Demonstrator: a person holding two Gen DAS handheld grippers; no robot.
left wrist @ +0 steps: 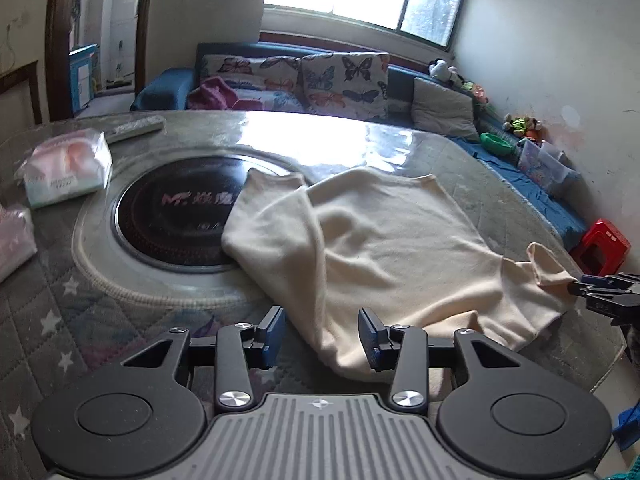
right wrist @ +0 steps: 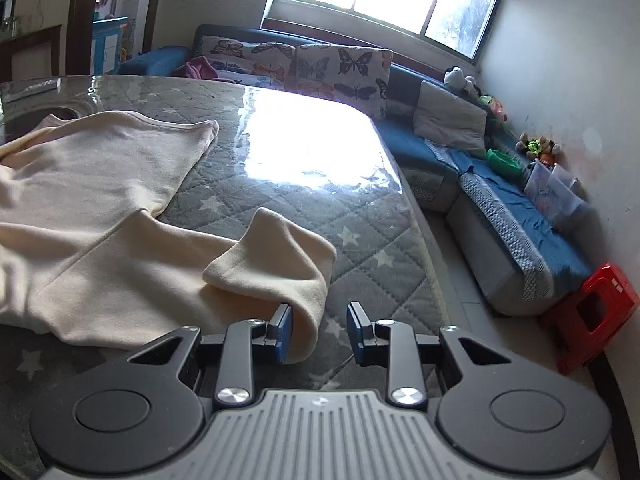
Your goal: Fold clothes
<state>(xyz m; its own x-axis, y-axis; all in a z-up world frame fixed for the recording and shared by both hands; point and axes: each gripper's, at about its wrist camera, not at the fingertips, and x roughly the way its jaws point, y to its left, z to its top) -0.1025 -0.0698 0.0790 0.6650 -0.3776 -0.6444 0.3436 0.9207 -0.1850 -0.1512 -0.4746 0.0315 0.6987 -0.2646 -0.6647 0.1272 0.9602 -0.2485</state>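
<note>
**Cream sweatshirt spread on the quilted surface, both hand-held grippers open at its sleeves**

The cream sweatshirt lies on the surface, which has a grey quilted cover with white stars under a clear shiny sheet. The cloth is plain, soft and thick, with no print that I can see. It is not flat: broad wrinkles run across the body, and one sleeve is folded over the body toward the round black heater plate that is set in the surface. The upper edge of the sweatshirt covers a part of this plate. The other sleeve is bent back on itself, so its cuff makes a loose loop beside the body.

The left hand-held gripper stands with its jaws wide apart. The folded sleeve end lies between its blue pads, and the pads are not pressed on it.

The right hand-held gripper is also wide open. The edge of the bent sleeve touches its left pad, and the right pad is apart from the cloth.

On the far side of the plate from the sweatshirt lies a tissue pack. Behind the surface stands a blue sofa with butterfly cushions.
</note>
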